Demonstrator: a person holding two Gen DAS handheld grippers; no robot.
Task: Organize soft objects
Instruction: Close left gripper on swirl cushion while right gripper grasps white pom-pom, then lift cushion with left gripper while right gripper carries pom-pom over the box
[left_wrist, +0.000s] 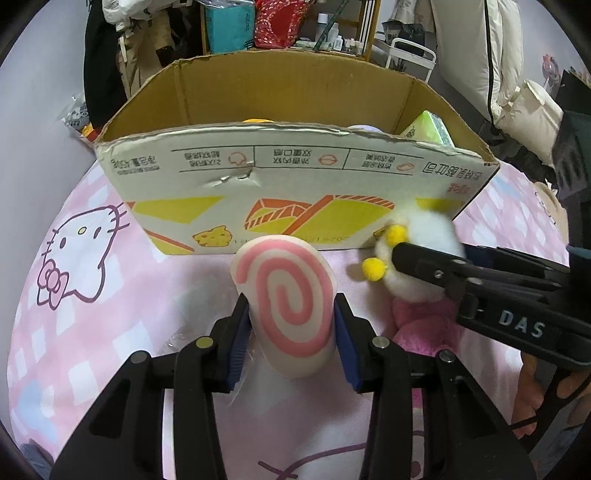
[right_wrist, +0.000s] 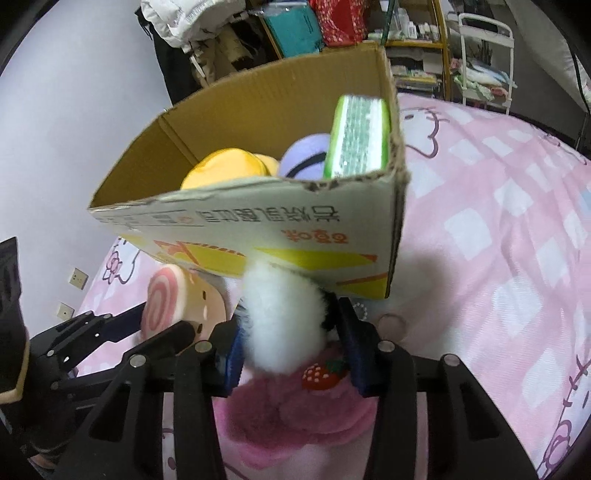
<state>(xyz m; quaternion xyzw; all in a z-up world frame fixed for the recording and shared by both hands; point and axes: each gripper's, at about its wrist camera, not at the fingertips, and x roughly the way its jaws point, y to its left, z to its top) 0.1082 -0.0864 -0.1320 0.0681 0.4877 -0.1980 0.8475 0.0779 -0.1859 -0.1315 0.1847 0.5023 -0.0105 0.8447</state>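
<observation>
Left wrist view: left gripper (left_wrist: 291, 328) jaws clench a smooth, pink-spiralled roll cushion (left_wrist: 286, 306) before the corrugated cardboard box (left_wrist: 295, 173). Right gripper (right_wrist: 291, 350) jaws grip a fluffy white plush (right_wrist: 282, 321); only its camera reveals the box's yellow plush (right_wrist: 225, 166) and green pack (right_wrist: 358, 136).

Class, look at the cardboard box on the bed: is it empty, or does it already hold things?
Not empty. Over the cardboard box rim show a yellow plush, a purple plush and a green packet.

box (left_wrist: 295, 173) behind swirl cushion (left_wrist: 291, 306) — plush (left_wrist: 417, 258) right
</observation>
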